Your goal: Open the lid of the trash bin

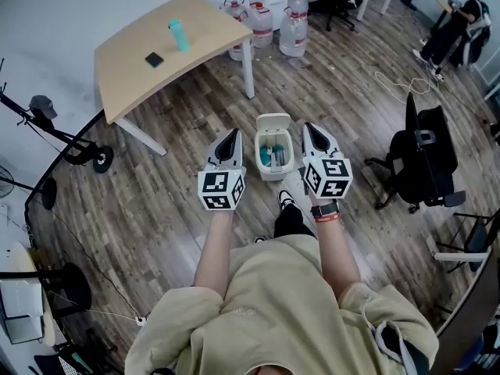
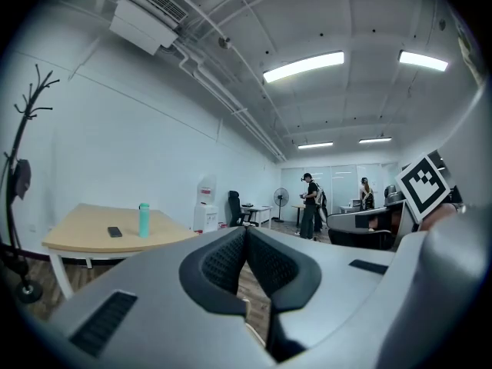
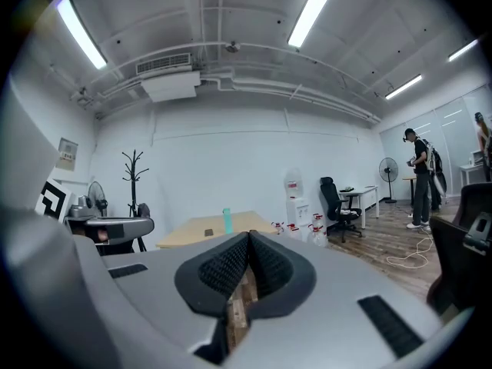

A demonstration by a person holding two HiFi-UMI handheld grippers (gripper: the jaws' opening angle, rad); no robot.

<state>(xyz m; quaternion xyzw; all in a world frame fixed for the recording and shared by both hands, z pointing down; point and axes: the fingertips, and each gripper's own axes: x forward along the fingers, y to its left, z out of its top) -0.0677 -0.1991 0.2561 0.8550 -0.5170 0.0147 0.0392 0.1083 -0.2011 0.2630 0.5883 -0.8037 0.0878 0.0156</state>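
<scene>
A small white trash bin (image 1: pixel 286 166) stands on the wooden floor straight ahead of me in the head view. Its lid (image 1: pixel 273 121) is tipped up at the far side, and teal and dark items show inside. My left gripper (image 1: pixel 232 134) is held in the air to the bin's left, shut and empty. To the bin's right my right gripper (image 1: pixel 308 126) is also shut with nothing in it. In the left gripper view (image 2: pixel 246 230) and the right gripper view (image 3: pixel 249 235) the ribbed pads meet at the tips. Both point level across the room; neither view shows the bin.
A wooden table (image 1: pixel 141 80) with a teal bottle (image 1: pixel 179 35) and a phone (image 1: pixel 154 59) stands at the far left. Water jugs (image 1: pixel 293 33) sit behind the bin. A black office chair (image 1: pixel 426 155) is at the right. A person (image 1: pixel 459 23) sits far right. My shoe (image 1: pixel 286 201) is near the bin.
</scene>
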